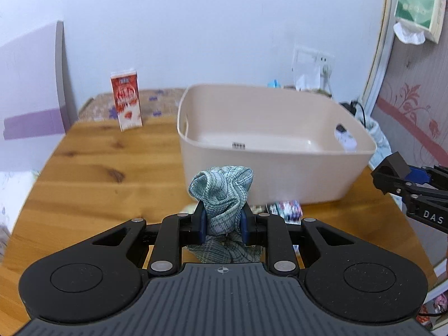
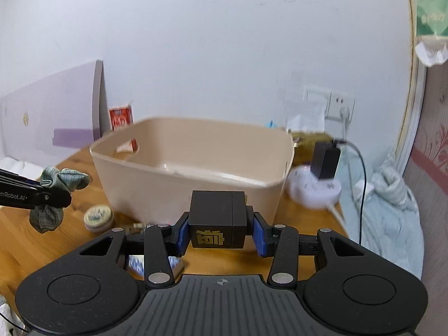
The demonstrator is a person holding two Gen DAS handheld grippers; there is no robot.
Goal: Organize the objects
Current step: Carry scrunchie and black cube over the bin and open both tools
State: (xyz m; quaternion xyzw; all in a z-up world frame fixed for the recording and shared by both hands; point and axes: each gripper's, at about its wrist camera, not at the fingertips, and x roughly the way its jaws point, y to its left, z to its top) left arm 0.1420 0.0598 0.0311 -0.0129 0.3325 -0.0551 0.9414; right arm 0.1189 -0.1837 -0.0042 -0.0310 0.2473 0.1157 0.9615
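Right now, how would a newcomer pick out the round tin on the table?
Start at the large beige plastic bin on the wooden table. Beside its near left corner lies a small round cream tin with a patterned lid. It is the only flat disc there; the hanging teal cloth nearby is crumpled.

Teal woven cloth (image 1: pixel 221 196), beige bin (image 1: pixel 280 173), black box (image 2: pixel 218 221) with gold character, red-white carton (image 1: pixel 126 100)

Wooden table (image 1: pixel 92 168) — beige tub (image 1: pixel 268 173), red carton (image 1: pixel 126 101), small round tin (image 2: pixel 98 217), patterned packet (image 1: pixel 288 209)
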